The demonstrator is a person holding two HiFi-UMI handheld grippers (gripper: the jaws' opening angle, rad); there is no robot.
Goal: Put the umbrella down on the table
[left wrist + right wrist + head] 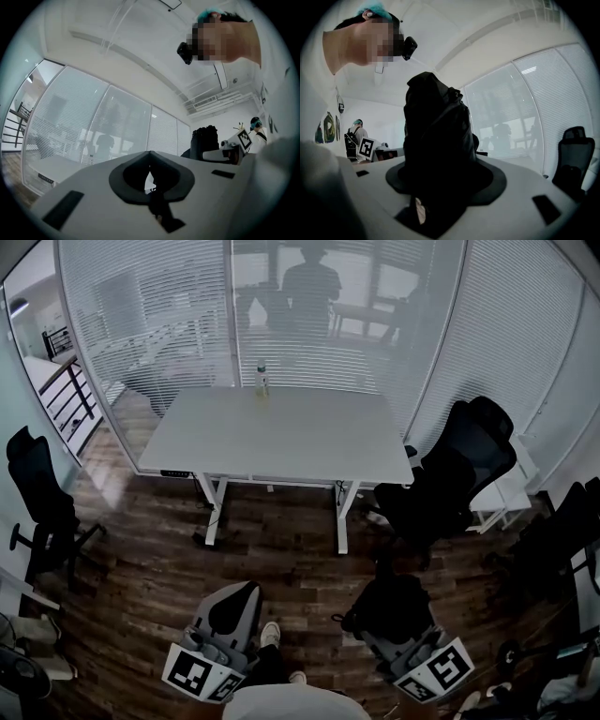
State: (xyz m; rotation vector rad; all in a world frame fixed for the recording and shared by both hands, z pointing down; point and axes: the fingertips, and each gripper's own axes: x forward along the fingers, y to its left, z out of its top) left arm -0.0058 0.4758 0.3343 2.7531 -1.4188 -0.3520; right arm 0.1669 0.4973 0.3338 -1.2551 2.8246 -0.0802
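Slatted blinds [159,324] behind glass close off the far side of the room, and a dark plank floor [281,549] runs from them towards me. In the middle stands the white worktop [309,442], bare apart from one item. Black office chairs flank it, one at its right end [450,479] and one off to the left [42,493].

The umbrella [436,140] is black, folded and bundled. It is up in the air, well short of the worktop, pinched in the right tongs [440,185]. These are spread wide around its bulk, and its long axis runs straight out along them. So the right hand carries it alone. The worktop lies directly ahead across the open floor, with its near long edge facing the person, and I'd judge the whole approach is yet to be made.

The left tongs [150,180] look drawn together with only a sliver of light between them, and they carry nothing.

A small bottle [262,381] stands at the worktop's far edge, its label too small to read. The only print I can make out is the black-and-white square pattern on each marker cube [436,669], with no words or brand.
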